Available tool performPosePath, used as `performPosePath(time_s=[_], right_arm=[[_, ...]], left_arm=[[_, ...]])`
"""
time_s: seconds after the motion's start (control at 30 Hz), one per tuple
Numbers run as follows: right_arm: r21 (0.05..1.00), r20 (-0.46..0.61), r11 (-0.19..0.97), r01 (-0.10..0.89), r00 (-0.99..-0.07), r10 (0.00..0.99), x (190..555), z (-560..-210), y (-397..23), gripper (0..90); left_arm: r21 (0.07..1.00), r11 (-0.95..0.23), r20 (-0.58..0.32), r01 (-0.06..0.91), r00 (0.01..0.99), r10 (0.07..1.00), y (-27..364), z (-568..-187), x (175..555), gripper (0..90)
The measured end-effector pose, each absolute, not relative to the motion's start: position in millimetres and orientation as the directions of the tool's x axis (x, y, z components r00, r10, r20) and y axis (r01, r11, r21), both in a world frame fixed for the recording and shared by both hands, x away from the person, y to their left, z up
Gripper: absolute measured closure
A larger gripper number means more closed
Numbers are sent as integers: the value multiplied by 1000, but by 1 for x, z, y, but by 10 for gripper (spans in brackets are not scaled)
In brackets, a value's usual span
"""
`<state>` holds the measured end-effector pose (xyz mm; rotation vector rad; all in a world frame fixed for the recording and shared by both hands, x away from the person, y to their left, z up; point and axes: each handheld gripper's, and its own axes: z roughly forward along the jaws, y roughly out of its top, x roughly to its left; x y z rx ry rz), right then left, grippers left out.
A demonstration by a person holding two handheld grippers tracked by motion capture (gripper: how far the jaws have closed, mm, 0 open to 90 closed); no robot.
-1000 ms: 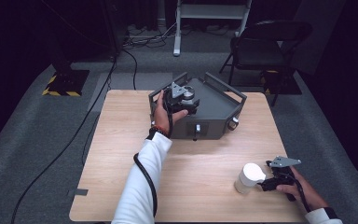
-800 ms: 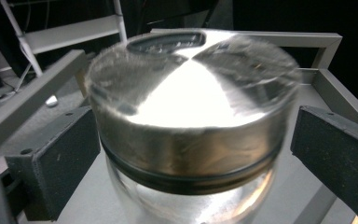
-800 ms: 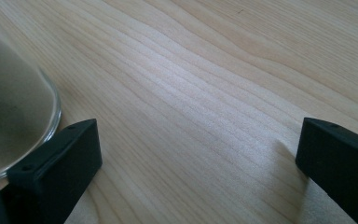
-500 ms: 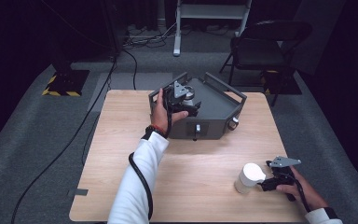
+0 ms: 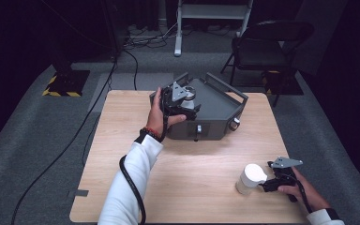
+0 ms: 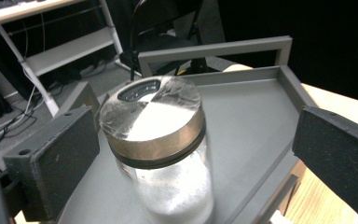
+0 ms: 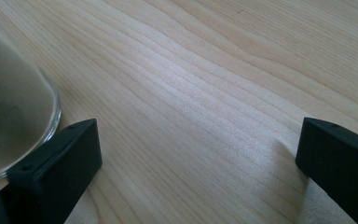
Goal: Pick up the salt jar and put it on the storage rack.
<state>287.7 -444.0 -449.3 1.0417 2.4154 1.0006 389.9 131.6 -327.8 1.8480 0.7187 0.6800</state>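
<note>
Left gripper [image 5: 180, 101] lifted slightly off glass jar [image 6: 161, 154], jaws just opened wide, pads clear of it. Jar, metal-lidded, part-filled with white powder, stood upright on grey metal tray [image 5: 218, 101] at table's 12 o'clock. Right gripper [image 5: 274, 180] kept still at table's 5 o'clock, jaws spread apart, empty, just beside white cup [image 5: 251, 178] on wooden table [image 5: 122, 140].
</note>
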Motion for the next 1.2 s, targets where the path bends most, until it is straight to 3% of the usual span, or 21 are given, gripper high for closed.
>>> performPosePath(time_s=[0.5,1.2], right_arm=[[713,-20,488,504,-680,733,288,-449,-444,0],[713,-20,487,504,-680,733,288,-449,-444,0]], left_arm=[[921,-369,185,126,693,697,148,-320,359,1],[888,-447,236,107,728,643,172,-340,316,2]])
